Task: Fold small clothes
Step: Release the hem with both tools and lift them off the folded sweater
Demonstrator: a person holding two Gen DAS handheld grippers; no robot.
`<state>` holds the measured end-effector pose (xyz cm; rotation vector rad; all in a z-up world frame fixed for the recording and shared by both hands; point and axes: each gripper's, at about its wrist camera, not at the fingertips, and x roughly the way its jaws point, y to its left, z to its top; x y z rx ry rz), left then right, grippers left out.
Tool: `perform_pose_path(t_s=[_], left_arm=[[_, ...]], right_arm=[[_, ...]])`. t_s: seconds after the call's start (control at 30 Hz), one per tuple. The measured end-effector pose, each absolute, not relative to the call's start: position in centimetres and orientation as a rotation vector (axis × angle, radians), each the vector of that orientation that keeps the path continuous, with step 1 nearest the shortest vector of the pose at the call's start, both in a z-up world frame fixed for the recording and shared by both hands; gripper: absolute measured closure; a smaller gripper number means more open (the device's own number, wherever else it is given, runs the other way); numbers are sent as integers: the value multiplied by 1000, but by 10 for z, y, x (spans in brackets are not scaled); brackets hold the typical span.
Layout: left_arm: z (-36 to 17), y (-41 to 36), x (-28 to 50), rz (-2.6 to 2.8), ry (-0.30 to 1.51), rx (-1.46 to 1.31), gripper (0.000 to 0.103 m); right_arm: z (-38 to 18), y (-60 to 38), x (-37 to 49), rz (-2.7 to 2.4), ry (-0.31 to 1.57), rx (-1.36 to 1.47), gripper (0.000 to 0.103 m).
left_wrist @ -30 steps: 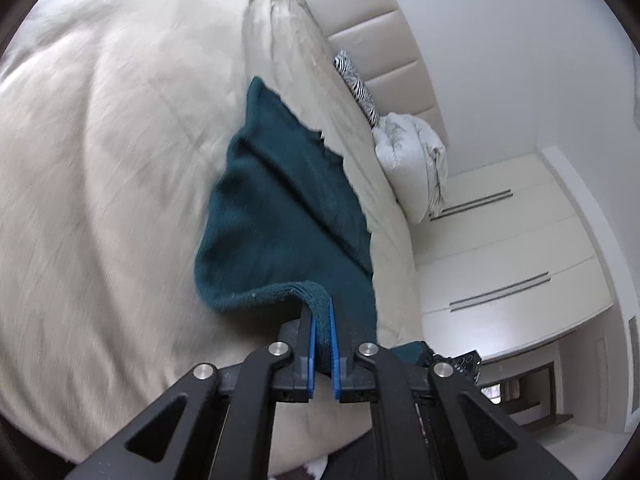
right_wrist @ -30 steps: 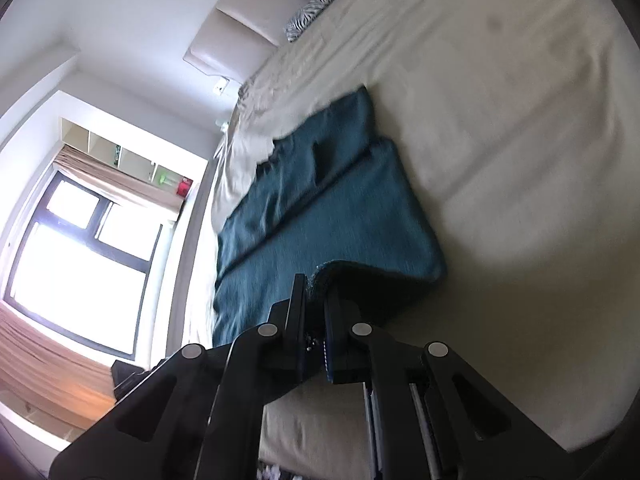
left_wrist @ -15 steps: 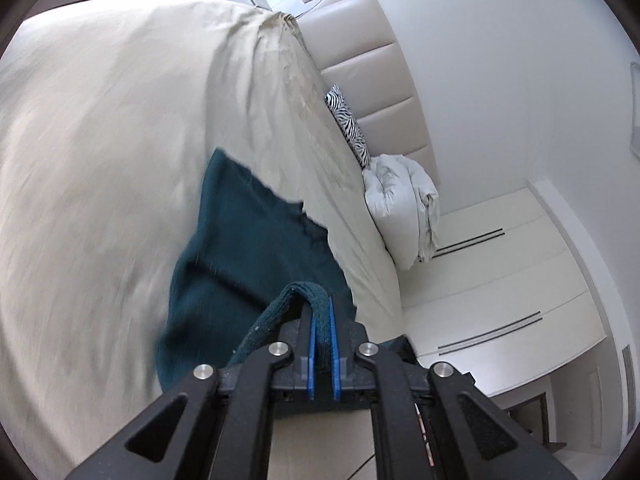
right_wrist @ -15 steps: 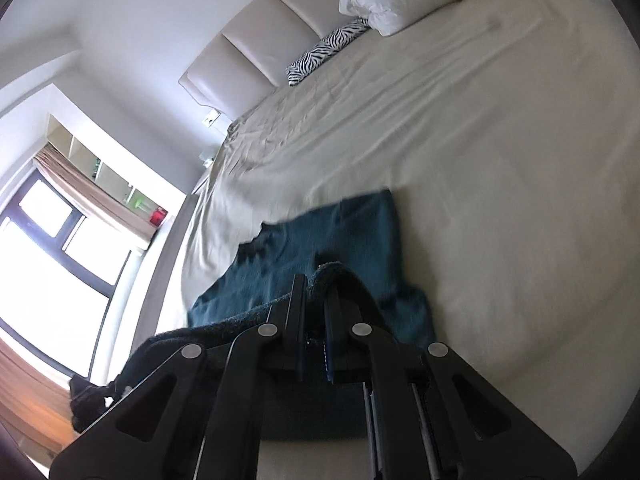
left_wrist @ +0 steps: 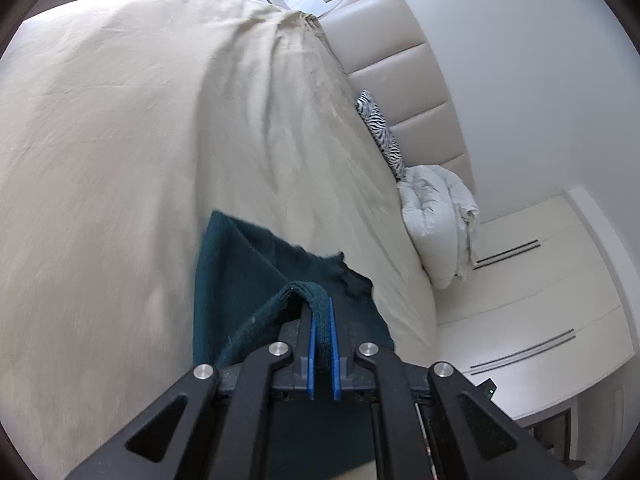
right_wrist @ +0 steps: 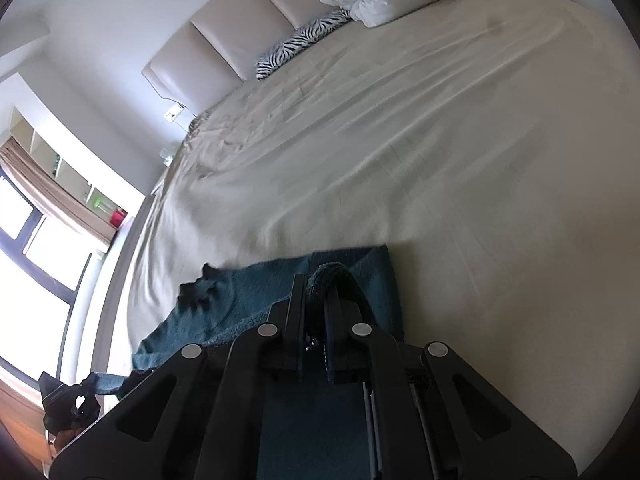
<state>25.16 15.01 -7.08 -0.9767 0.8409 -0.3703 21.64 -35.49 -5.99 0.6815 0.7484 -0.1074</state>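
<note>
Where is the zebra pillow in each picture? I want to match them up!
Left wrist view: the zebra pillow is right of centre, against the padded headboard, above the white duvet bundle.
Right wrist view: the zebra pillow is near the top, middle, below the headboard and left of the white bundle.
Shared landmark: the padded headboard.

Dark teal knit garment, partly spread on a cream bed, near edge lifted into a fold, ragged far edge
</note>
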Motion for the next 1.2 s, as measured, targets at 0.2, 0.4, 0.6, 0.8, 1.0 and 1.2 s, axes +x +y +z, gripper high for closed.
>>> perform_pose_path(t_s=[0.2, 0.4, 0.6, 0.8, 1.0, 1.2], left_arm=[[-86, 147, 279, -318, 857, -943, 96], [-111, 143, 298, -261, 935, -897, 69], [-90, 152, 278, -254, 851, -882, 26], [-81, 148, 239, -258, 848, -804, 26], [-79, 146, 202, -222, 828, -740, 26], [-81, 127, 165, -230, 823, -644, 26]], right_arm=[[-78, -360, 265, -144, 786, 663, 97], [-106, -365, 295, -156, 839, 670, 92], [-122, -366, 285, -150, 857, 684, 84], [-115, -372, 249, -218, 808, 708, 37], [-101, -372, 210, -202, 829, 633, 39], [-100, -335, 169, -131, 885, 433, 62]])
